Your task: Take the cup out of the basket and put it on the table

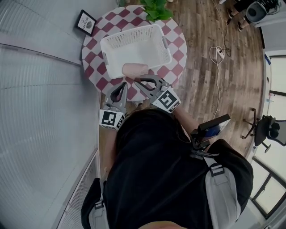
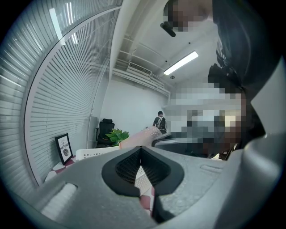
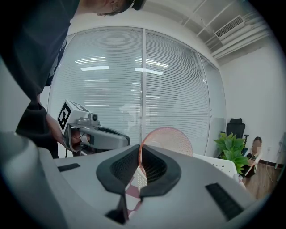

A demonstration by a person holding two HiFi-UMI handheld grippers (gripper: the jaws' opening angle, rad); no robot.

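The cup [image 3: 167, 141] is pinched by its thin rim between the pads of the right claw [image 3: 140, 150], whose jaws press nearly together on that one wall. From the pinch the cup rises up and forward past the fingertips. It is pale, translucent pink with a fine dotted texture, and its round outline stands above the jaws in the right gripper view. In the head view it shows as a soft pink oblong lying crosswise just ahead of the claw's tips, over the near rim of the white basket [image 1: 129, 32]. Whether it rests on that rim or hangs clear of it cannot be told.

The right claw reaches forward and to its left from the person's body, marker cube nearest the chest and jaws angled toward the basket. The left claw [image 1: 121, 86] sits just beside it on its left, held lower and nearer the table edge, pointing forward. Its pads are pressed together with nothing between them. A hand [image 3: 78, 139] grips its handle in the right gripper view.

Beyond both claws the basket stands on a round table [image 1: 178, 44] with a red-and-white checked cloth. A green plant [image 1: 156, 9] is on its far side and a small framed picture [image 1: 85, 22] at its far left.
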